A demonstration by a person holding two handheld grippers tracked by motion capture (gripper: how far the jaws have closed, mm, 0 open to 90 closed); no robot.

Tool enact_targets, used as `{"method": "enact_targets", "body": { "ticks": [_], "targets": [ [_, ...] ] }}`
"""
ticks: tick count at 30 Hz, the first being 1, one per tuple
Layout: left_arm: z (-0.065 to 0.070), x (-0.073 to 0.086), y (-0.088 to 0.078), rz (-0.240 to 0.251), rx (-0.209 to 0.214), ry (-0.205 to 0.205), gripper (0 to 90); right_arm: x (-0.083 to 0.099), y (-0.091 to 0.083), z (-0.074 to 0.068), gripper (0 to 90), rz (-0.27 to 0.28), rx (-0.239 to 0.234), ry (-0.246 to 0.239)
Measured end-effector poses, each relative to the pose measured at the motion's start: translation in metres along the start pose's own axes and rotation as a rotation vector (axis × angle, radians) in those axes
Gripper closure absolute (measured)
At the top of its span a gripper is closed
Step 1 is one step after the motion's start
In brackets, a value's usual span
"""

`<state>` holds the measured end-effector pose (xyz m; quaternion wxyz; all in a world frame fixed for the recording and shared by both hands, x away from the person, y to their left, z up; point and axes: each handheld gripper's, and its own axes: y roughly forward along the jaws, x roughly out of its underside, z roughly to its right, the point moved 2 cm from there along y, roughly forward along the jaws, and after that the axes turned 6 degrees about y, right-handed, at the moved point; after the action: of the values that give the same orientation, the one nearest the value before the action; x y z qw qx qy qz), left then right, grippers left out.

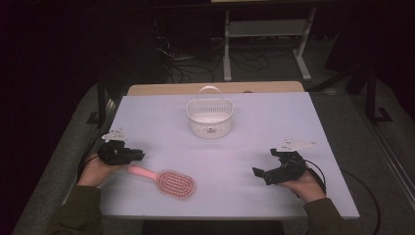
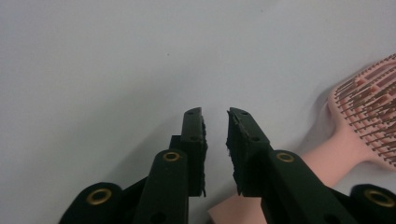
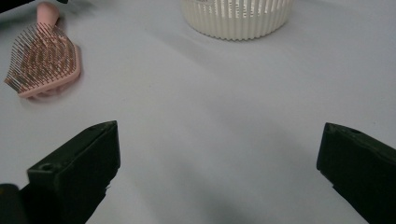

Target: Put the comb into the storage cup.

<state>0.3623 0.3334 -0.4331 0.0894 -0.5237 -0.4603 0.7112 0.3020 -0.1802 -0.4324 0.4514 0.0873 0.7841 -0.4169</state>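
Note:
A pink hairbrush (image 1: pixel 173 183) lies bristles up near the table's front left, its handle pointing left. My left gripper (image 1: pixel 139 155) hovers over the handle's end. In the left gripper view its jaws (image 2: pixel 215 114) stand a narrow gap apart with bare table between the pads. The hairbrush (image 2: pixel 369 107) handle runs under the right-hand jaw, and its end shows low between the jaws. My right gripper (image 1: pixel 264 162) rests at the front right, wide open (image 3: pixel 217 128) and holding nothing. It faces the hairbrush (image 3: pixel 44 60).
A white slotted basket (image 1: pixel 209 117) with an upright handle stands at the table's far middle, and its wall (image 3: pixel 238 18) appears ahead of the right gripper. The white table (image 1: pixel 274 122) has dark floor, cables and a shelf frame beyond its far edge.

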Motion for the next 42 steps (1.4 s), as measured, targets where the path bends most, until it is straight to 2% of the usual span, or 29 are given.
{"method": "enact_targets", "body": {
  "ticks": [7,21,33,42],
  "targets": [
    [-0.001,0.003,0.002,-0.041,0.012,-0.003,90.0,0.0,0.001,-0.001,0.0,-0.004,-0.002,-0.003],
    [0.0,0.006,0.006,-0.125,0.002,0.01,90.0,0.001,0.001,-0.001,0.0,-0.005,0.002,-0.004],
    [0.0,0.01,0.005,-0.149,-0.003,0.007,90.0,0.001,0.002,-0.002,0.0,-0.01,0.0,-0.009],
    [0.006,0.015,0.002,-0.168,0.003,0.005,90.0,0.002,0.004,-0.005,0.0,-0.018,0.002,-0.017]
  ]
}}
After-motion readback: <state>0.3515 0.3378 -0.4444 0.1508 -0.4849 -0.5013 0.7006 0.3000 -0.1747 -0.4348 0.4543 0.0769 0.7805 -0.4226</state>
